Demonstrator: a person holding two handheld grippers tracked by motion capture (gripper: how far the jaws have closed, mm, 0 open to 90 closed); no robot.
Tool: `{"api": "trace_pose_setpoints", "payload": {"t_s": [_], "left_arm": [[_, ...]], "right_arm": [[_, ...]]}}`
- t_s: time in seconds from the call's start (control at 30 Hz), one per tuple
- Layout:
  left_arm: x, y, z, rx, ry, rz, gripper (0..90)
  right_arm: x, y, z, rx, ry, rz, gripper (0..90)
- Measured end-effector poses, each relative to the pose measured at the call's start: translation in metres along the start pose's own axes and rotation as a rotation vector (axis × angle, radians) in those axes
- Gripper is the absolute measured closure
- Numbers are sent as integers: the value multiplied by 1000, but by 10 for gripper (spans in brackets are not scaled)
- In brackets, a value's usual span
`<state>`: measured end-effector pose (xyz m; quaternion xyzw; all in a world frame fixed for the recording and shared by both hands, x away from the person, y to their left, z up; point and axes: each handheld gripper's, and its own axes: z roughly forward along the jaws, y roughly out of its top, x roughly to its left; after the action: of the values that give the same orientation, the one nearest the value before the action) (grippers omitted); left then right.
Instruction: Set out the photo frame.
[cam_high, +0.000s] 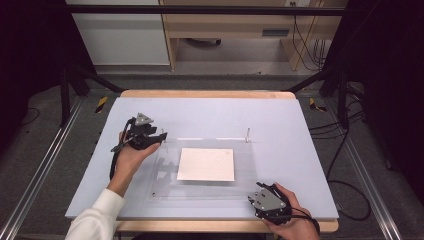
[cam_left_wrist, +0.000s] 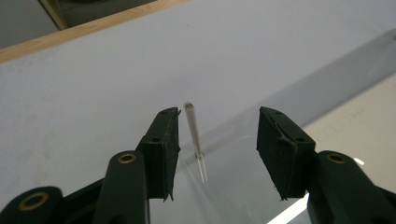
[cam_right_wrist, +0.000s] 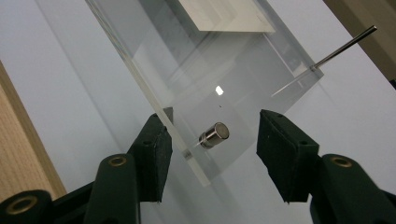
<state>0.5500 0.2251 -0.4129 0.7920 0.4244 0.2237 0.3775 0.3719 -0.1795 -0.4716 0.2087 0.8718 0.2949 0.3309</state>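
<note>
High view, table: pale blue top (cam_high: 200, 112) with a wooden edge; a clear sheet (cam_high: 165, 172) lies flat at its middle.
Sheet: transparent, with a white sheet of paper (cam_high: 206, 164) lying at its centre; whether the paper is on top of it or under it cannot be told.
Pins: one thin metal pin (cam_high: 247, 134) stands upright at the far right corner of the sheet; another pin (cam_left_wrist: 194, 135) stands at the far left corner.
Knob: a short silver cylinder (cam_right_wrist: 214, 134) sits on the near right corner of the sheet.
Left claw: (cam_high: 161, 137) held in the left hand (cam_high: 131, 156) at the far left corner of the sheet; jaws spread wide, the pin between them, closer to one jaw, touching neither.
Right claw: (cam_high: 256, 194) held in the right hand (cam_high: 292, 220) at the near right corner; jaws spread wide to either side of the knob and the sheet's corner, gripping nothing.
Sleeve: white (cam_high: 95, 217), on the left forearm.
</note>
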Motion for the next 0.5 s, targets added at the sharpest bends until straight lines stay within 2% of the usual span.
{"api": "trace_pose_setpoints", "payload": {"t_s": [0.03,0.1,0.2,0.27,0.3,0.4,0.5], "left_arm": [[-4,-4,-6,12,-10,22,487],[-14,-14,-17,-14,-24,45,476],[-29,-29,-31,-32,-40,95,388],[-38,-32,-38,-27,-41,154,332],[-47,-32,-48,-46,-31,197,250],[-56,-32,-57,-64,-49,223,211],[-68,-37,-65,-84,-74,273,145]], "right_arm": [[0,0,0,1,0,1,460],[0,0,0,2,-2,1,460],[0,0,0,1,-3,3,462],[0,1,0,2,-6,1,464],[-1,1,-1,1,-8,4,466],[-2,2,-2,-8,-10,13,471],[-5,2,-4,-21,-19,29,477]]}}
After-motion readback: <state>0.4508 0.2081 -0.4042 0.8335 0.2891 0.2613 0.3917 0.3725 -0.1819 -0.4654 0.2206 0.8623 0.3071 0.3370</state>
